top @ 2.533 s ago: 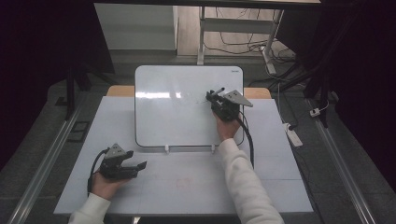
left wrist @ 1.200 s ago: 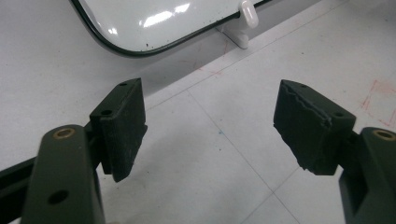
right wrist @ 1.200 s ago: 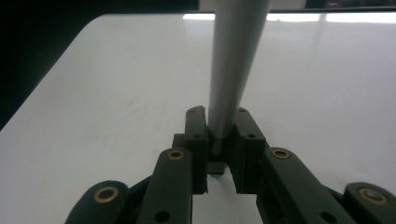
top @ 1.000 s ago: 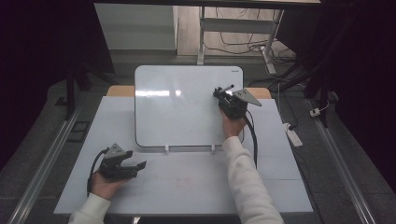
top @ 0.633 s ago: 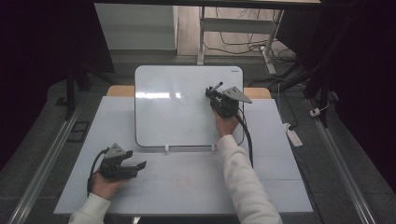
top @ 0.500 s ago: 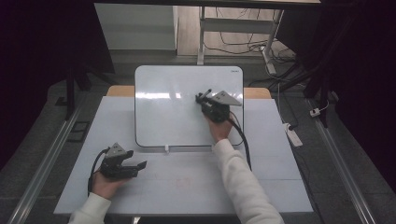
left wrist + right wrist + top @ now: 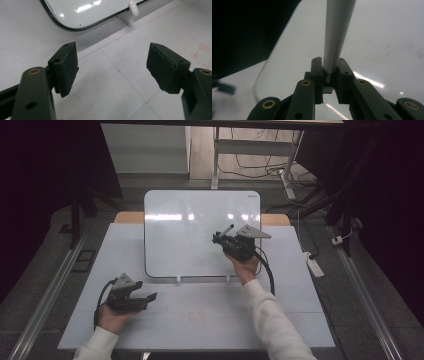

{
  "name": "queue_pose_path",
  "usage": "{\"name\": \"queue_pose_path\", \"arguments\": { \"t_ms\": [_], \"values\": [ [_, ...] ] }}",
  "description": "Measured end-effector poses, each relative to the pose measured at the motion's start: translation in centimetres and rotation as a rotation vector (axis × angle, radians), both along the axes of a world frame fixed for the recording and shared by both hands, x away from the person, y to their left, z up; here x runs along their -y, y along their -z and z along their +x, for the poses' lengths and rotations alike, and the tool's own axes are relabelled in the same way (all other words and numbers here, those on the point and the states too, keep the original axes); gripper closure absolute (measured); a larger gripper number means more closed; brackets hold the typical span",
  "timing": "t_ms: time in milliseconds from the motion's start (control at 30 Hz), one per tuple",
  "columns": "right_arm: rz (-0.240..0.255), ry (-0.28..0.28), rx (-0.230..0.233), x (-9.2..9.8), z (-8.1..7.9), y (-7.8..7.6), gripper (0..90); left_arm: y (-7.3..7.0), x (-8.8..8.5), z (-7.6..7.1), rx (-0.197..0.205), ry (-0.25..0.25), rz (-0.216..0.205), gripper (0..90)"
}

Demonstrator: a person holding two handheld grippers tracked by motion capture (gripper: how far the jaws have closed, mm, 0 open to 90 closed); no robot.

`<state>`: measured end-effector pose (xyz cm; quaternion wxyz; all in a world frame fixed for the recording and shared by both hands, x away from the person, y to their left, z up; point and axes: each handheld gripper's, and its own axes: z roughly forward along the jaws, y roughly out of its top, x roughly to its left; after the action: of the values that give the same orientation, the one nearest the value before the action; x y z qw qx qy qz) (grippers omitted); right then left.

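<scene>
A whiteboard (image 7: 200, 232) with a dark rim leans propped on two small white clips (image 7: 178, 280) at the far middle of the white table (image 7: 210, 315). In the high view the right gripper (image 7: 223, 238) is held over the board's right part, a thin grey marker (image 7: 227, 229) sticking up and away from its tip. The right gripper view brings this close: both black jaws are clamped on the marker's (image 7: 335, 37) lower end, the pale barrel rising against the glossy board (image 7: 387, 45). The left gripper (image 7: 145, 297) rests low near the table's front left in the person's left hand (image 7: 112, 317). Its own view shows the jaws spread wide with nothing between them, the pads (image 7: 65, 67) over bare table, and the board's lower corner (image 7: 82, 12) with one clip (image 7: 131, 11) just beyond.
</scene>
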<state>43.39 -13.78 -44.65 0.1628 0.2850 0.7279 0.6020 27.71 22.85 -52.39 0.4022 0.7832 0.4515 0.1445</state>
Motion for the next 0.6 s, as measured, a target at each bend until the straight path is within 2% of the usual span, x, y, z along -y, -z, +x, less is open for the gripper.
{"name": "queue_pose_path", "arguments": {
  "t_ms": [33, 67, 267, 600],
  "values": [
    [-0.013, -0.039, -0.028, 0.1, -1.1, 0.1, 78.7, 0.0, 0.0, 0.0, 0.003, -0.001, 0.001, 25.9],
    [-0.013, -0.039, -0.028, 0.1, -1.1, 0.1, 78.7, -0.1, 0.0, -0.1, 0.006, -0.005, 0.002, 25.9],
    [-0.066, -0.153, -0.083, 0.2, -4.3, 0.7, 78.7, -0.2, 0.0, -0.2, 0.020, -0.021, 0.000, 25.9],
    [-0.137, -0.256, -0.146, 0.0, -7.2, 2.0, 78.7, -0.3, -0.2, -0.2, 0.031, -0.034, -0.003, 26.0]
  ]
}}
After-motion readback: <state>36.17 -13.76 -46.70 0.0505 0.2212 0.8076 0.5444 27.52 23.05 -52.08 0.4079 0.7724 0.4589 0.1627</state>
